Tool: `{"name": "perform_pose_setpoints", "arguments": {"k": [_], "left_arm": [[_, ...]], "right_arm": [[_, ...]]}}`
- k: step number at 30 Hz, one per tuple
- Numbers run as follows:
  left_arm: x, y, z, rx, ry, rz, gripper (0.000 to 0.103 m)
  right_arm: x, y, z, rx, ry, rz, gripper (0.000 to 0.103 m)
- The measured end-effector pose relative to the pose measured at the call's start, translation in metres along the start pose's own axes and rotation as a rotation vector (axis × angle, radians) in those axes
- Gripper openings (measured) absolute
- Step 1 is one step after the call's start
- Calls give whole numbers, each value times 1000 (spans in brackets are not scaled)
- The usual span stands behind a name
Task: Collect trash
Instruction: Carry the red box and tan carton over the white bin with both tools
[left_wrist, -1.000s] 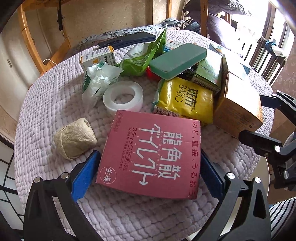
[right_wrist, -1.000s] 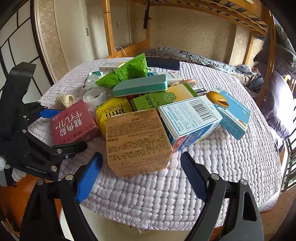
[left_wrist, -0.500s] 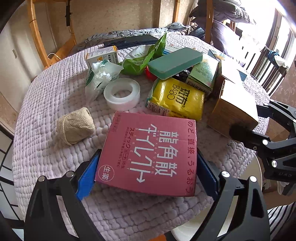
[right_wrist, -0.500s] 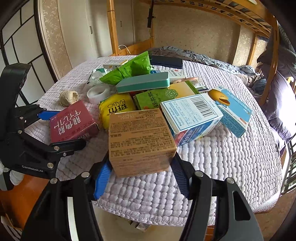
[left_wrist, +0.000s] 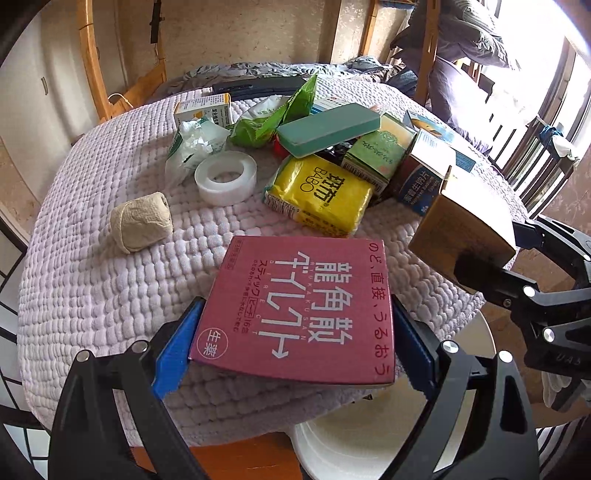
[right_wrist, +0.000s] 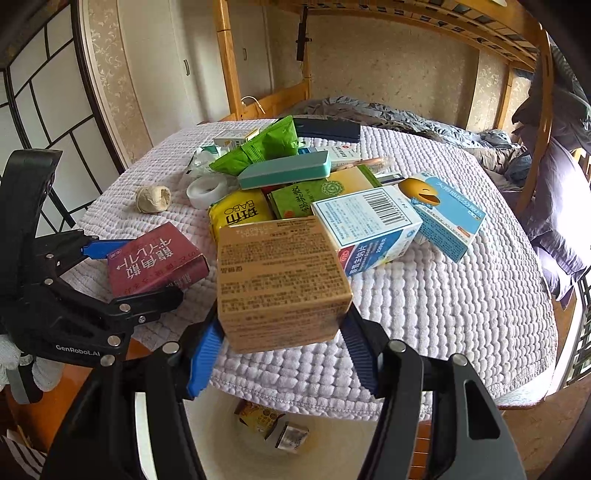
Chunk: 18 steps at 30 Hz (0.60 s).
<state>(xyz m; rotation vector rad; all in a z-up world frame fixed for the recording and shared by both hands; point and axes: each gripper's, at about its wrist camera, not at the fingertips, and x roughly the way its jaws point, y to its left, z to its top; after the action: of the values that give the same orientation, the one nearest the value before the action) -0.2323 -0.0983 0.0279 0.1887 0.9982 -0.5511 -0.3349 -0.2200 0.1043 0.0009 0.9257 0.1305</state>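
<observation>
Since a second ago both claws have closed and drawn back toward the near edge of the table: the left claw, which then stood spread around the red box, now pinches it by its two long sides, and the right claw has clamped the brown carton that lay loose in front of it. Each box now sits between its claw's blue pads at the table's lip, and the white bin shows directly beneath both claws, with a couple of discarded packets already at its bottom.

Both boxes look like thin printed cardboard, probably light and nearly empty, so they should lift with little effort. The panels are likely to bow under a hard squeeze, and the glossy red face could slip against the pads. The safest hold seems to be across the narrow side walls near the corners, where folds stiffen the card, as both claws appear to have it. The brown carton is bulkier and fills the right claw's opening.

Ahead of the claws, the yellow packet, the tape roll and the paper wad lie waiting; the packet and the wad are soft and would crush.
</observation>
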Motion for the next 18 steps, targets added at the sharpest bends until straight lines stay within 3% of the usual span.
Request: {"name": "perform_pose_setpoints", "arguments": {"k": [18], "left_arm": [[-14, -25, -12, -23, -16, 7, 94]], "right_arm": [[-20, -7, -26, -13, 21, -2, 61]]}}
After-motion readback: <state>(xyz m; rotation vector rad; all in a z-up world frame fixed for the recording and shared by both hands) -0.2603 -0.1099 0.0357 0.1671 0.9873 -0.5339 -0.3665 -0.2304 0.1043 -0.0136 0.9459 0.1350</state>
